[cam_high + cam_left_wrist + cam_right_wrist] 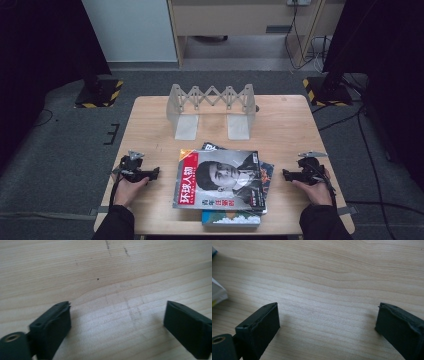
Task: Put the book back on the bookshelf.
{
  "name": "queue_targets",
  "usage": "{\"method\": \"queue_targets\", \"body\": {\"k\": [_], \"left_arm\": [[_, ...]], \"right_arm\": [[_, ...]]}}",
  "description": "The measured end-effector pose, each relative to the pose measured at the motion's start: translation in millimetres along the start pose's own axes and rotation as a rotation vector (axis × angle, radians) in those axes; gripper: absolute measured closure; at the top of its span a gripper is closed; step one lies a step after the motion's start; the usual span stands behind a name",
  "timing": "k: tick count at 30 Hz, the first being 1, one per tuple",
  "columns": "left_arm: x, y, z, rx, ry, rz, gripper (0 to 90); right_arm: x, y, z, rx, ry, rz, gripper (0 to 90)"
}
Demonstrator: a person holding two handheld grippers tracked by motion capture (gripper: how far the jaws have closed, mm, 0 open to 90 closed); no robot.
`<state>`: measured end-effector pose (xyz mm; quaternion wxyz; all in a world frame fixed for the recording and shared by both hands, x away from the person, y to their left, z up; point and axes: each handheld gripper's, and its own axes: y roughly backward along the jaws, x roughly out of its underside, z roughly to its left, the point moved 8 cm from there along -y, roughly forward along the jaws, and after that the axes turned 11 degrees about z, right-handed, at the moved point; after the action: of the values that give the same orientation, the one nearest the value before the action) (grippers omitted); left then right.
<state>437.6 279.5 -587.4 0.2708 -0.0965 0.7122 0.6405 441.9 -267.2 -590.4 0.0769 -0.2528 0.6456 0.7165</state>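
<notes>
Wooden table (150, 120) stands on grey carpet. Centre frame, a magazine stack (222, 182); the top cover bears red-banded "环球人物" and a portrait. Upper centre, a clear accordion-style rack (211, 107). Left gripper (152, 173) and right gripper (286, 174) flank the stack, jaws spread wide over bare wood. Right gripper view catches page corners (218, 293) at its left edge.

One desk (150, 120). One rack (212, 107) at 12 o'clock on it, with two base plates. One stack at 6 o'clock holding at least three magazines: the top magazine (218, 179), a second (267, 172) peeking out at 3 o'clock of it, a third (230, 218) at 6 o'clock of it; any more cannot be told. Two tongs: left tongs (152, 173) at 9 o'clock of the stack, right tongs (286, 174) at 3 o'clock, each with two jaws set wide apart. Two hands
</notes>
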Motion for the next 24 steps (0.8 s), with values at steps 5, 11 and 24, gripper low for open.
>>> {"method": "queue_targets", "body": {"k": [5,11,24], "left_arm": [[-2.6,9.7,-4.5,0.03,0.031,-0.022,10.6],[-7.3,25.2,-17.2,0.075,0.035,-0.074,11.6],[-11.2,55.9,-41.5,0.128,0.034,-0.147,12.6]], "right_arm": [[-5.6,11.3,5.0,-0.038,-0.029,-0.033,5.9],[-10.5,22.0,13.8,-0.067,-0.03,-0.058,5.1],[-23.1,61.4,34.3,-0.088,-0.059,-0.159,6.0]]}}
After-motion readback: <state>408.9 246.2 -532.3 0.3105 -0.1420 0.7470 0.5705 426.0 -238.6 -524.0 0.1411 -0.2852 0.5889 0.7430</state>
